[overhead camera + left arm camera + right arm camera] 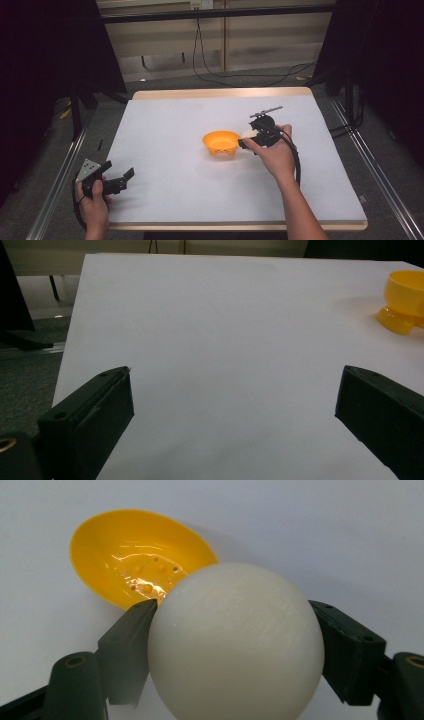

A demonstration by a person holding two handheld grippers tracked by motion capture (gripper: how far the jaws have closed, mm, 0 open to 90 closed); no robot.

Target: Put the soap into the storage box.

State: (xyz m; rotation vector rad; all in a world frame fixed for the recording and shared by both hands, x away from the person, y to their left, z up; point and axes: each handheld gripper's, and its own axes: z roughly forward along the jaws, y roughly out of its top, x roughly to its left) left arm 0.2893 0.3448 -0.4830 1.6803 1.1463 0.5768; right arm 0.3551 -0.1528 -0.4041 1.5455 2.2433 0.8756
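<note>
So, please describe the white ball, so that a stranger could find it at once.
Start at the white table and find the orange bowl near its middle. Just right of the bowl, the right tongs grip a smooth, cream-white ball. It is the one round, pale thing among black parts.

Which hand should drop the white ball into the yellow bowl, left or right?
Right. The right gripper already clamps the white ball beside the yellow bowl; the left gripper sits open at the table's near-left corner.
</note>
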